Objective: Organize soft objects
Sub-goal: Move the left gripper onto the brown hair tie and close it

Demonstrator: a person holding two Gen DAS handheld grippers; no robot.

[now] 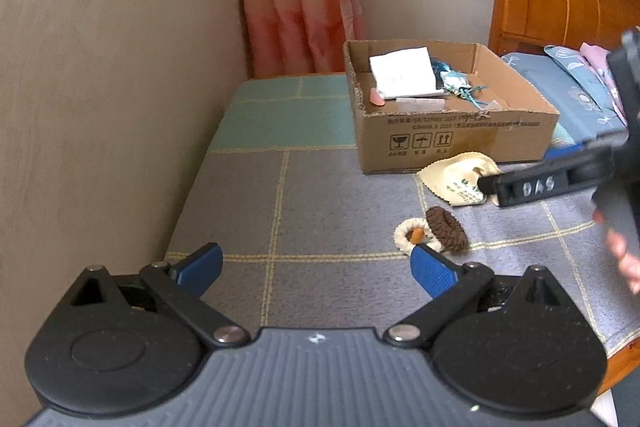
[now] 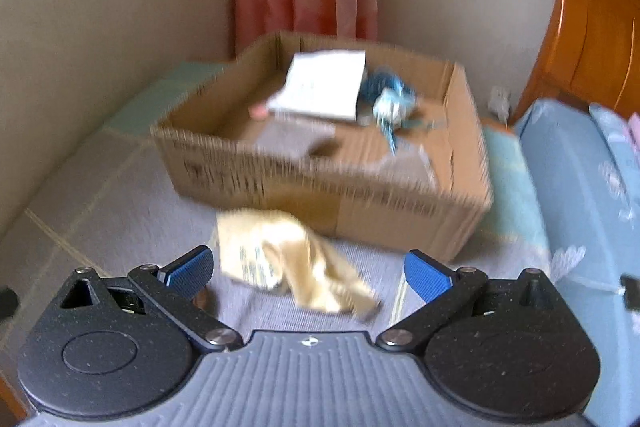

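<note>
A few soft things already lay in the open brown cardboard box [image 1: 452, 131], while the crumpled cream cloth [image 2: 280, 255] and two knitted hair ties [image 1: 434, 229] waited outside it on the bed, the left gripper [image 1: 316, 267] and the right gripper [image 2: 308, 267] both with jaws apart and empty.

right wrist view motion-blurred | cardboard box [image 2: 320, 183] print unreadable | cream cloth [image 1: 456, 179] partly hidden behind right gripper [image 1: 486, 185]

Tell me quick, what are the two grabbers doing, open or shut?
Left gripper: open, holding nothing, above the bed cover.
Right gripper: open, holding nothing, with the cream cloth lying loose between its fingers.
</note>
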